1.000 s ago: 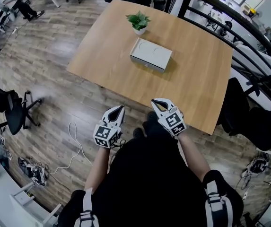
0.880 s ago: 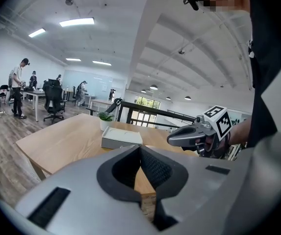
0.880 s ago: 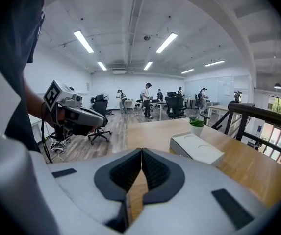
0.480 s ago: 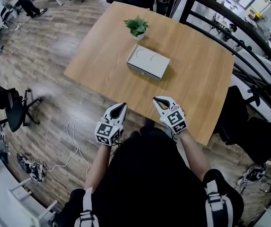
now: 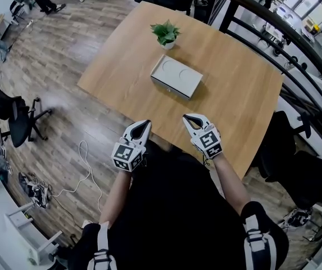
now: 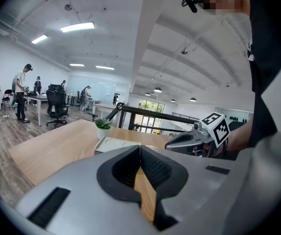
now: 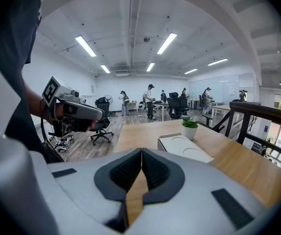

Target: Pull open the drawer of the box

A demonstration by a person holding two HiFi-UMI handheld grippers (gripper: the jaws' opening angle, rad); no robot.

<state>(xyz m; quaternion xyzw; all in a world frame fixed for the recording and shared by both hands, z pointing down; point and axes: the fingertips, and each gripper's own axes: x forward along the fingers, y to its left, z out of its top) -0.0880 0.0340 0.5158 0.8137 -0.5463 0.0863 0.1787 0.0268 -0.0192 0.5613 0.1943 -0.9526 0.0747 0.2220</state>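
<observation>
A flat white box (image 5: 177,76) with two round dents in its lid lies near the middle of the wooden table (image 5: 239,100); its drawer front faces me and looks closed. The box also shows in the left gripper view (image 6: 118,143) and in the right gripper view (image 7: 184,147). Both grippers hang at the table's near edge, well short of the box. My left gripper (image 5: 144,125) is shut with nothing in it. My right gripper (image 5: 188,118) is shut and empty too. Each gripper sees the other: the right gripper (image 6: 172,143) and the left gripper (image 7: 98,115).
A small potted plant (image 5: 166,33) stands just beyond the box. Black railings (image 5: 295,55) run along the table's right side. Office chairs (image 5: 12,120) stand on the wood floor at left, with a white cable (image 5: 87,173) on the floor. People (image 7: 150,102) work at distant desks.
The view has shifted slightly as the person moves closer to the table. Both grippers stay shut at about the same place before the body.
</observation>
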